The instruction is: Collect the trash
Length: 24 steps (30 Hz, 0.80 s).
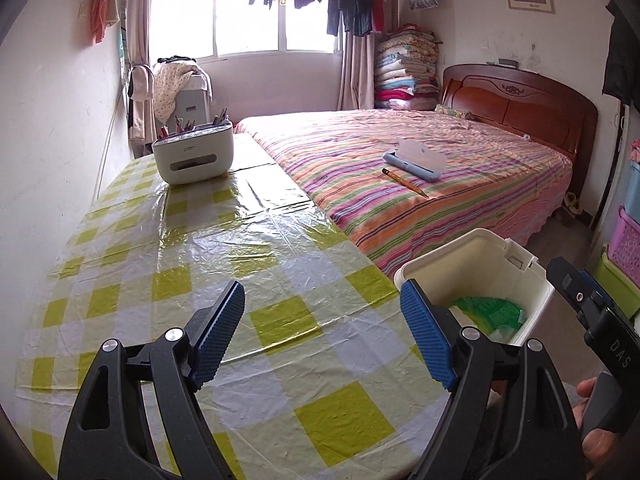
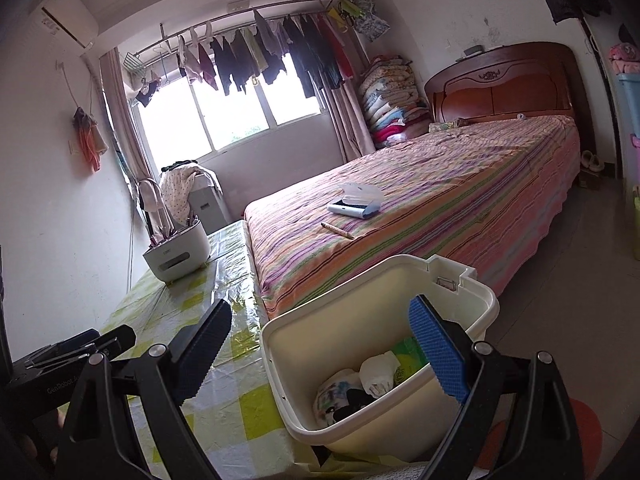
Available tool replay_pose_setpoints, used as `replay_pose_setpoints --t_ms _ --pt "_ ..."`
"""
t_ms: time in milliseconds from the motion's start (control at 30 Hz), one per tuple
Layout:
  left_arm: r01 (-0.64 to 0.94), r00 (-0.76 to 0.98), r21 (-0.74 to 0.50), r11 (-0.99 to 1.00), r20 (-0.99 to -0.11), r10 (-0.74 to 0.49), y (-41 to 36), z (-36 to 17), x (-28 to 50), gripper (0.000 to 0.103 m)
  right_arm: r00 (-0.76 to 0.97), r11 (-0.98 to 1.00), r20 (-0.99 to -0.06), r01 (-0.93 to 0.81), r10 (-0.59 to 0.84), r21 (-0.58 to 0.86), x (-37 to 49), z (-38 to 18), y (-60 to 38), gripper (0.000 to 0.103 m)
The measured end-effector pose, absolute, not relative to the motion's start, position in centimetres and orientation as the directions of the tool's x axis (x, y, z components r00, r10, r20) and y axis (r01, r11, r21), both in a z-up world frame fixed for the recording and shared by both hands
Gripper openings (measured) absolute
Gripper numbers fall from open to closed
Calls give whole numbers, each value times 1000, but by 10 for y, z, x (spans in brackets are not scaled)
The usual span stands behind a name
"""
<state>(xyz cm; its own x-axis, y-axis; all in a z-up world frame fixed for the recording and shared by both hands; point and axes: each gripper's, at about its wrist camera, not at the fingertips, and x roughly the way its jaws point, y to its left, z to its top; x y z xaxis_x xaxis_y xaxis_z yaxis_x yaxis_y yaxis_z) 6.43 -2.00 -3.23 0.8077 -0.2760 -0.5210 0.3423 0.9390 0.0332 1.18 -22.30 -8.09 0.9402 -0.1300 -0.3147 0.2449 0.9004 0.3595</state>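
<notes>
A cream open trash bin (image 2: 304,364) stands at the table's right edge, also in the left wrist view (image 1: 480,256). Inside it lie crumpled white paper (image 2: 378,370), a printed wrapper (image 2: 340,396) and green plastic (image 1: 488,312). My left gripper (image 1: 322,336) is open and empty above the checked table (image 1: 200,280), left of the bin. My right gripper (image 2: 320,352) is open and empty above the bin, its right finger pad (image 2: 438,348) over the bin's inside. The right gripper's tip shows in the left wrist view (image 1: 576,292).
A white pen holder (image 1: 194,152) stands at the table's far end. A bed with a striped cover (image 1: 420,184) adjoins the table; on it lie an open blue case (image 1: 416,160) and a pencil (image 1: 404,182). Stacked plastic crates (image 1: 628,248) stand at far right.
</notes>
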Motion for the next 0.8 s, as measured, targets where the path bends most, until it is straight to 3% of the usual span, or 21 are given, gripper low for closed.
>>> replay_pose_setpoints --t_ms 800 --pt "243 852 16 970 -482 -205 24 -34 77 88 913 917 -390 254 -122 307 33 -86 -210 88"
